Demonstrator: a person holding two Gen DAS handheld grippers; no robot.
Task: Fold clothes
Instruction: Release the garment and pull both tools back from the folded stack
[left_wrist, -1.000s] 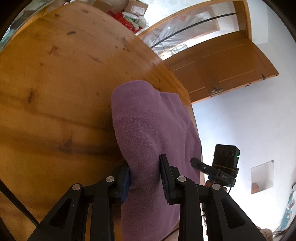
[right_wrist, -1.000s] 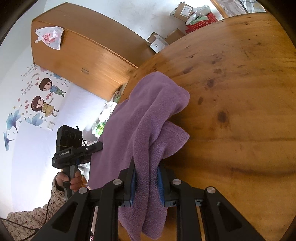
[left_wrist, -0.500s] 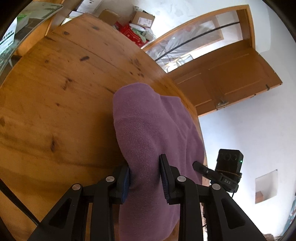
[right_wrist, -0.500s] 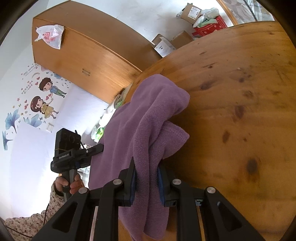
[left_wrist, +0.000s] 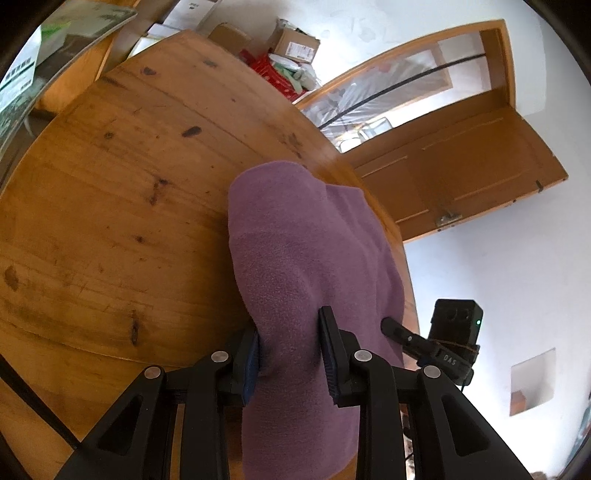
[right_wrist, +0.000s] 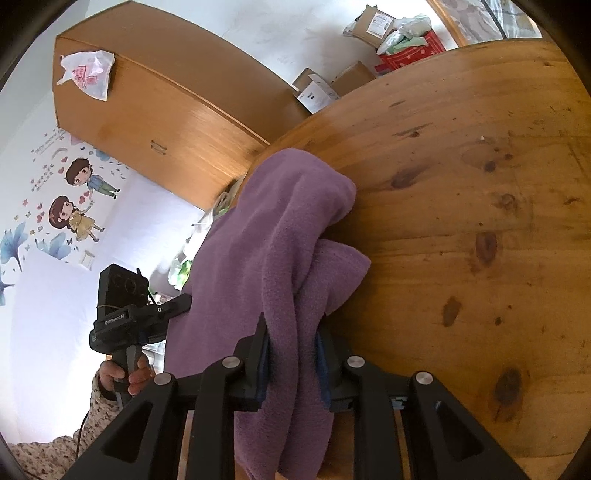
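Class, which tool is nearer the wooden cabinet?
Left. The left tool lies on the cabinet side; the right tool, jaws opening around the purple cloth, is farther away.

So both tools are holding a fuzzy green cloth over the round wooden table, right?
Not quite: the fuzzy cloth is purple, not green, as the left wrist view shows. Both the left tool and right tool do hold it over the round wooden table.

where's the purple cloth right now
The purple cloth hangs between the two grippers over the near edge of the wooden table: the left gripper clamps one bunch, and the right gripper's opening jaws hold the other.
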